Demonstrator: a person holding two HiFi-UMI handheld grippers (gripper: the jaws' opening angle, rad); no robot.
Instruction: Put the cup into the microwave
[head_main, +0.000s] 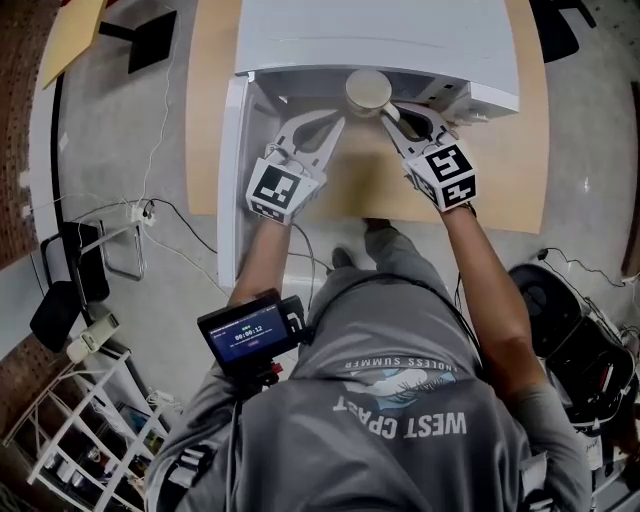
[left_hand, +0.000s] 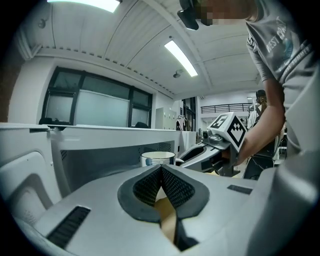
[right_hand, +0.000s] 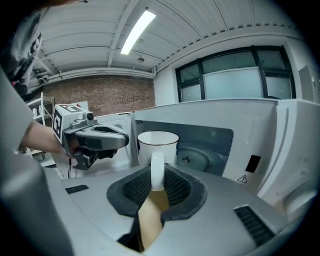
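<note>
— White cup (right_hand: 158, 142) hangs at the microwave (right_hand: 215, 142) mouth, its handle pinched in the right gripper (right_hand: 157, 175) jaws.
— It should go in level and low; left gripper (left_hand: 161, 175) jaws are closed, empty.

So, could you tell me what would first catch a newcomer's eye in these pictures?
The white cup, clamped by its handle in the right gripper, is at the mouth of the open microwave on the wooden table. The left gripper, jaws together and empty, is beside it, near the swung-out door.
</note>
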